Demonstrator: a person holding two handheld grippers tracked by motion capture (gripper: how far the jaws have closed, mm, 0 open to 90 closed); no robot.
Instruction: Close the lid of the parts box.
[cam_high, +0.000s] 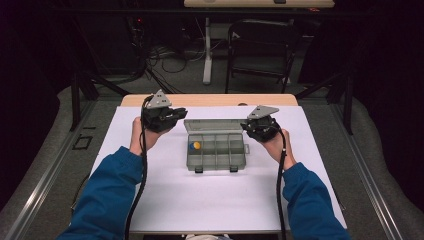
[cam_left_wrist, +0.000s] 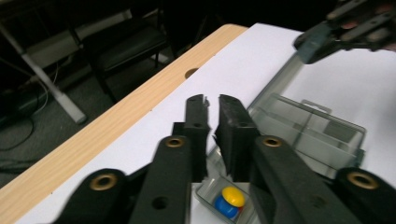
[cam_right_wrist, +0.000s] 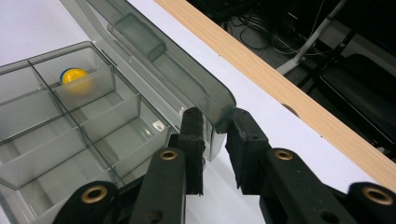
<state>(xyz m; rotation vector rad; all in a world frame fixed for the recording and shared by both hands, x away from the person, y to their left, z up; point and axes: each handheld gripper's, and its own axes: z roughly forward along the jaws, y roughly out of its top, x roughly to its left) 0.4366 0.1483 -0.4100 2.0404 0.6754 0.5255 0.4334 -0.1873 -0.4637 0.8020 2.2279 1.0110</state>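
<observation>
- A yellow-and-blue piece (cam_high: 194, 145) is already lodged in the left compartment of the organizer box (cam_high: 217, 159) on the tabletop (cam_high: 210, 200).
- The lid (cam_right_wrist: 187, 79) is pinched at its corner by the right tongs (cam_right_wrist: 215, 122); closing is judged outstanding.
- The left tongs (cam_left_wrist: 212, 100) are nearly closed, empty, above the box.

the organiser box (cam_high: 216, 149) looks like smoky, see-through plastic, smooth and glossy, with thin dividers of the same stuff; its lid (cam_right_wrist: 154, 60) is the same tinted plastic and catches light along its rounded rim. the small ball (cam_left_wrist: 230, 201) in one compartment is shiny yellow and blue plastic. the table (cam_high: 210, 99) shows a pale wood-grain edge, covered by a matt white sheet (cam_high: 210, 200) like paper. the left gripper (cam_left_wrist: 212, 105) has matt black plastic jaws with brass-coloured metal rivets. the sleeves (cam_high: 107, 192) are soft blue cloth.
</observation>
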